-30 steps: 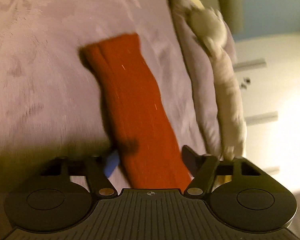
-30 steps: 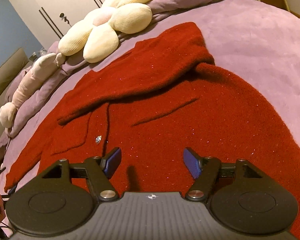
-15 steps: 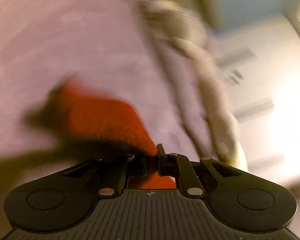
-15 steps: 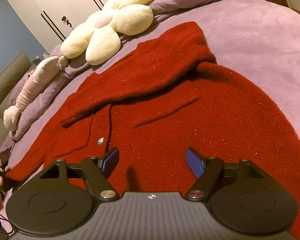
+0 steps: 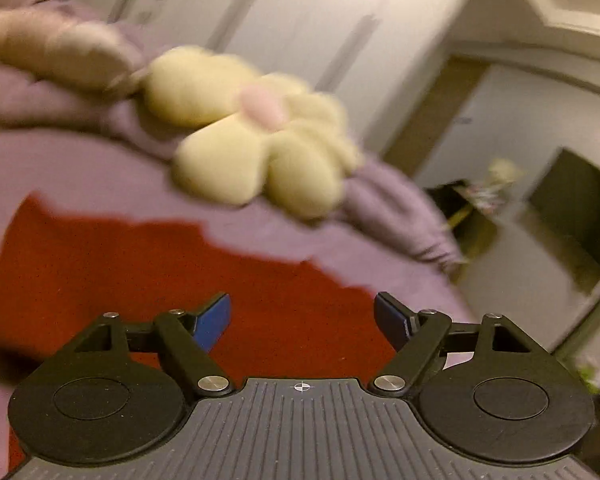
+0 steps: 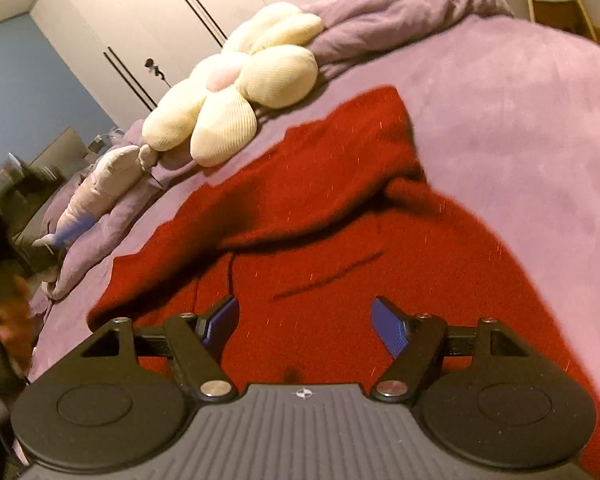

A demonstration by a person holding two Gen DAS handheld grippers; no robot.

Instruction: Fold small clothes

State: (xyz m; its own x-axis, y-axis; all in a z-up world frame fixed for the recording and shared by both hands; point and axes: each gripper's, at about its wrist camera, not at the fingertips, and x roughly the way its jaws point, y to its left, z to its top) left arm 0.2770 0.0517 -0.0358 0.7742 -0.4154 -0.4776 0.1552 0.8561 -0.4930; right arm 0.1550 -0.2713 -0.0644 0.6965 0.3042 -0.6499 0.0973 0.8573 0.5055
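Two views. Left wrist: the left hand-held gripper (image 5: 302, 320) gapes wide and empty over the red cardigan (image 5: 148, 280), filling the lower frame. Right wrist: the right hand-held gripper (image 6: 303, 322), also wide, hovers nearer; the cardigan (image 6: 340, 224) runs lower right to upper centre across the bed (image 6: 520, 112).

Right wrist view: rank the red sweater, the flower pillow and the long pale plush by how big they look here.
1. Red sweater, largest by far, though it also lies nearest the camera.
2. Flower pillow, smaller and farther back.
3. Long pale plush, smallest in view; it sits farthest off, near the fisheye edge, so its true size is unsure.
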